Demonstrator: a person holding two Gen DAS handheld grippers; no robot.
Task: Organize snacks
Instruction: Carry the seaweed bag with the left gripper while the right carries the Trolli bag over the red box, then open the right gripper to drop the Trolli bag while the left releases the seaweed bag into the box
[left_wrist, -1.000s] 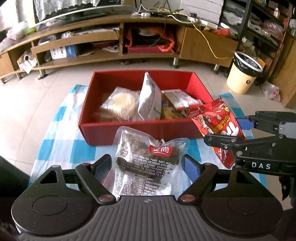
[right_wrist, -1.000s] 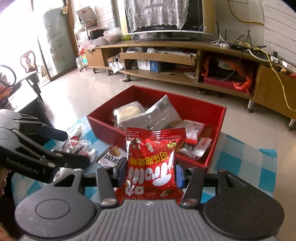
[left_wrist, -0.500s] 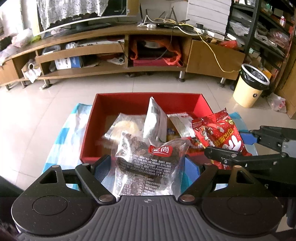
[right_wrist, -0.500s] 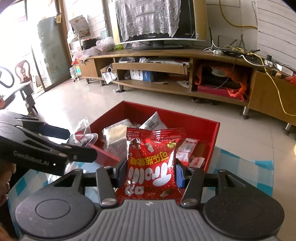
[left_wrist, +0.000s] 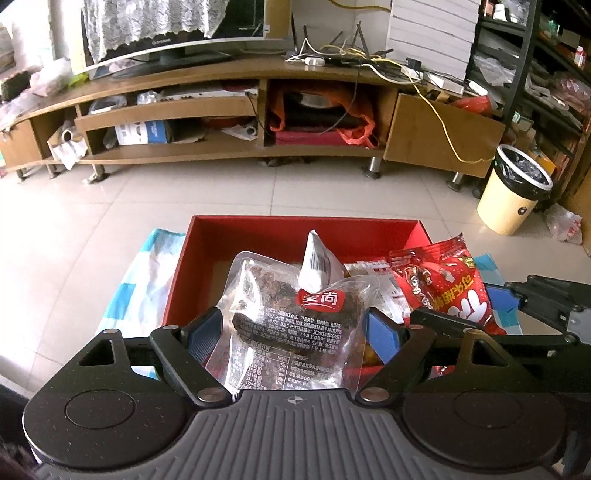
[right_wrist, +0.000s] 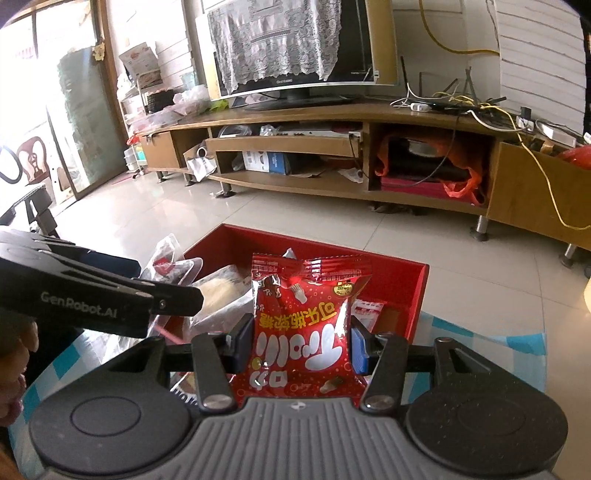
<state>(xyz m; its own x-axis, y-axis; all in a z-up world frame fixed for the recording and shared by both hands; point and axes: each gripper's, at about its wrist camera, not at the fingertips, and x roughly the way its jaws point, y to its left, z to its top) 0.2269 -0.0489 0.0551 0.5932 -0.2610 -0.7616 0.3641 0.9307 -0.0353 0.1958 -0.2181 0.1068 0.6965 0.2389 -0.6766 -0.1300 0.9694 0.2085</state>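
My left gripper (left_wrist: 295, 332) is shut on a clear packet of dark dried snack (left_wrist: 291, 325) with a red label, held over the near part of the red box (left_wrist: 258, 229). My right gripper (right_wrist: 299, 341) is shut on a red candy bag (right_wrist: 303, 325), held over the box (right_wrist: 402, 273). The red bag also shows at the right in the left wrist view (left_wrist: 443, 288). The clear packet shows at the left in the right wrist view (right_wrist: 166, 266). Inside the box lie a white upright packet (left_wrist: 317, 264), a round pale cake packet (right_wrist: 221, 288) and small white sachets (right_wrist: 365, 310).
The box sits on a blue-and-white checked cloth (left_wrist: 140, 288) on a tiled floor. A long wooden TV stand (left_wrist: 258, 110) runs across the back. A cream waste bin (left_wrist: 517, 188) stands at the right. The left gripper's body (right_wrist: 92, 299) crosses the right wrist view's left side.
Both grippers have risen and moved forward with their packets, from in front of the box to above it. Their holds are unchanged.
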